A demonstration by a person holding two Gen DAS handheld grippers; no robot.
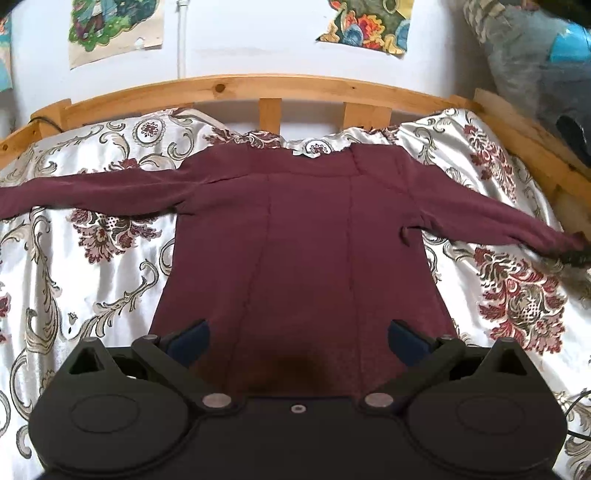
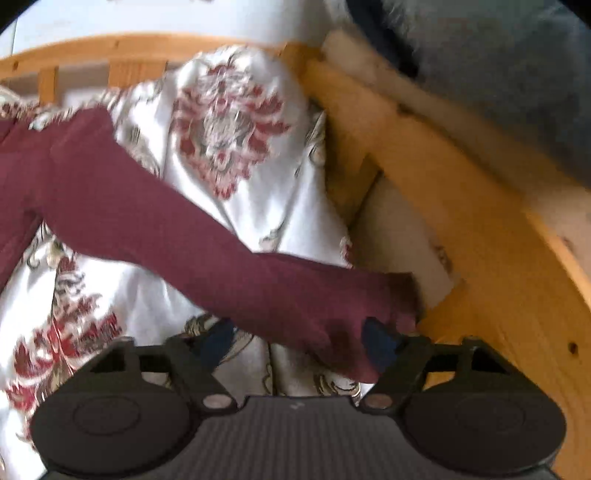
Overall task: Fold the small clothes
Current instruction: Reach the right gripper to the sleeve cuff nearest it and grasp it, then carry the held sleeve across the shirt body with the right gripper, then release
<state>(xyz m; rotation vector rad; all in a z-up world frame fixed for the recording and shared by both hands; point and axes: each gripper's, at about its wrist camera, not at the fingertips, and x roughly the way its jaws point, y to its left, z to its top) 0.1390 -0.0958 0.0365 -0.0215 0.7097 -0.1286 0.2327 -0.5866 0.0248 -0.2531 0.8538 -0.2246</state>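
Garment: a maroon long-sleeved top [image 1: 306, 229] lies flat on the patterned bedcover [image 1: 92, 266], both sleeves stretched out sideways, neckline at the far end.
Left tongs [image 1: 298, 341]: jaws spread wide, nothing between them; the blue pads [image 1: 190, 341] hover over the hem end of the top, one near each side edge.
Garment relative to left tongs: directly ahead, body running away toward the wooden bed rail [image 1: 258, 86].
Right tongs [image 2: 299, 341]: jaws spread; the sleeve cuff [image 2: 369, 306] sits between them, close against the right pad [image 2: 380, 345]. Contact cannot be confirmed; the view is motion-blurred.
Sleeve relative to right tongs: runs ahead and to the left, toward the body of the top.
Bed frame [image 2: 461, 229]: wooden, just right of the right tongs.
Wall: paper pictures [image 1: 114, 31] beyond the rail.
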